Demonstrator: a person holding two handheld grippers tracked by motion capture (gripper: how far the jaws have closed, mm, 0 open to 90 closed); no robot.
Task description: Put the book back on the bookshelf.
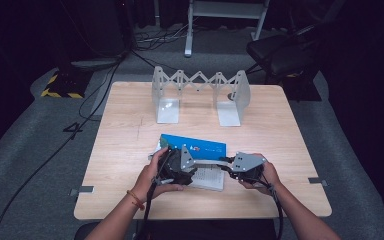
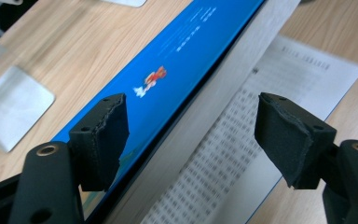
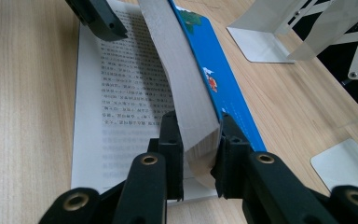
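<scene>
A book with a blue cover [image 1: 200,146] lies open on the wooden table [image 1: 130,135], its lower part flat with a printed page [image 1: 210,176] facing up. My right gripper [image 3: 200,135] is shut on the raised part of the book: the thick block of pages [image 3: 182,79] and the blue cover [image 3: 214,79] stand tilted between its pads. My left gripper [image 2: 191,116] is open, its pads standing apart on either side of the raised page block [image 2: 223,93] without touching it. In the high view the left gripper [image 1: 182,162] and the right gripper [image 1: 228,165] sit at the book's near edge.
An expanding metal bookend rack [image 1: 200,82] stands at the back of the table, with its flat base plates [image 3: 261,42] toward the book. A chair [image 1: 280,52] and cables are on the floor beyond. Bare wood lies left and right of the book.
</scene>
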